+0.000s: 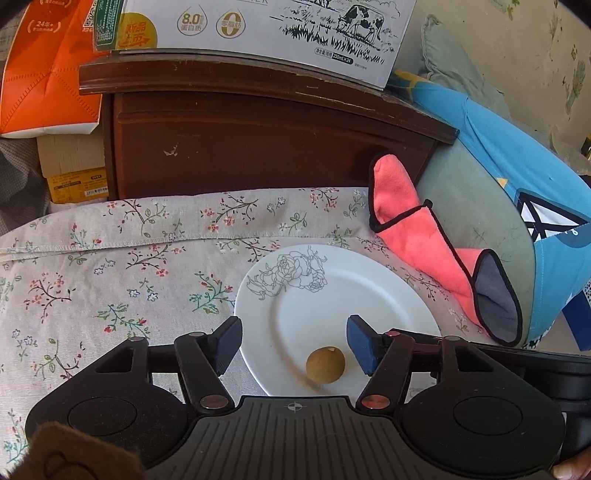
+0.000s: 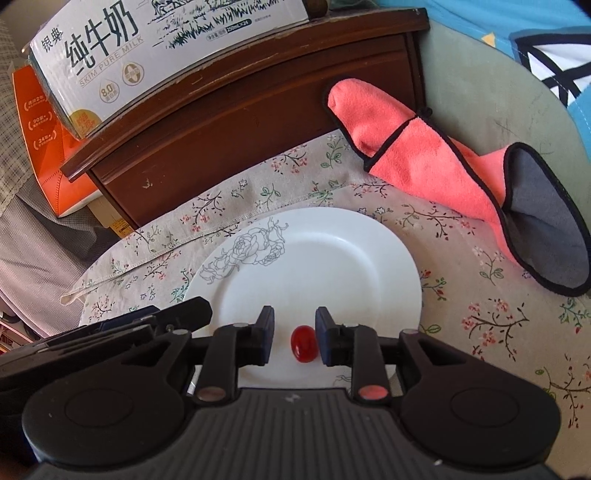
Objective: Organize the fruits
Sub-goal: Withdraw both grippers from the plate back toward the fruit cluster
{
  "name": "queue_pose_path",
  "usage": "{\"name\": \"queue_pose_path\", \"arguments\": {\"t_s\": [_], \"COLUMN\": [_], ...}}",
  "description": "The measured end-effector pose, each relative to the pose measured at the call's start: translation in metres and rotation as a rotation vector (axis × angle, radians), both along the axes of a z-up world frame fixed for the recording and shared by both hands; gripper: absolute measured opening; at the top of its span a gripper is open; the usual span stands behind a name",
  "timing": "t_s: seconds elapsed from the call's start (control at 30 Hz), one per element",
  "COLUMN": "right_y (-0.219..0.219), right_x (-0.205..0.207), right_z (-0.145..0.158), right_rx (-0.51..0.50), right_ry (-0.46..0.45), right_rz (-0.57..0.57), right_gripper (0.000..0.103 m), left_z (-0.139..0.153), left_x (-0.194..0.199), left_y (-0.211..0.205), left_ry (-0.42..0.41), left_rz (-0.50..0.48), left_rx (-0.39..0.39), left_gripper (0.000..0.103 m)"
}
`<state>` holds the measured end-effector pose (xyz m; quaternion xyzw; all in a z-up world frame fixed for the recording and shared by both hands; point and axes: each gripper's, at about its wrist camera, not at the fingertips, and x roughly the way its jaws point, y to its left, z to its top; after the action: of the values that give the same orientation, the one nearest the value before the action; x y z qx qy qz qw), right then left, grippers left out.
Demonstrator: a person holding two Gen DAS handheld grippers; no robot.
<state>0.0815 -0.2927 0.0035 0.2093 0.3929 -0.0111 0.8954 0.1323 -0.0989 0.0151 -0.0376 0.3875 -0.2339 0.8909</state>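
Note:
A white plate with a rose drawing lies on the flowered cloth; it also shows in the right wrist view. A small round tan fruit rests on the plate's near part, between my left gripper's open jaws, nearer the right one. A small red fruit lies on the plate's near edge between my right gripper's open jaws, touching neither. The left gripper's body shows at the left in the right wrist view.
A pink cloth with black trim lies right of the plate, against a green and blue cushion. A dark wooden cabinet stands behind the cloth, with a milk carton box on top and an orange pack to its left.

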Motion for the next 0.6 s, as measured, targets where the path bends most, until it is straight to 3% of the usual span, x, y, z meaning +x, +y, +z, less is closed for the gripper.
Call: {"name": "queue_pose_path", "arguments": {"t_s": [0.3,0.6], "right_y": [0.003,0.006], "right_x": [-0.006,-0.025], "right_z": [0.008,0.016], "right_rx": [-0.009,0.006], "right_ry": [-0.011,-0.014], "right_rz": [0.021,0.013], "right_gripper": [0.032,0.033], "left_z": [0.019,0.02], "left_x": [-0.014,-0.04], "left_y": [0.016,0.048], "left_ry": [-0.003,0.019], "left_rz": [0.033,0.086], "left_rx": [0.082,0.08], "left_gripper": [0.07,0.071]}}
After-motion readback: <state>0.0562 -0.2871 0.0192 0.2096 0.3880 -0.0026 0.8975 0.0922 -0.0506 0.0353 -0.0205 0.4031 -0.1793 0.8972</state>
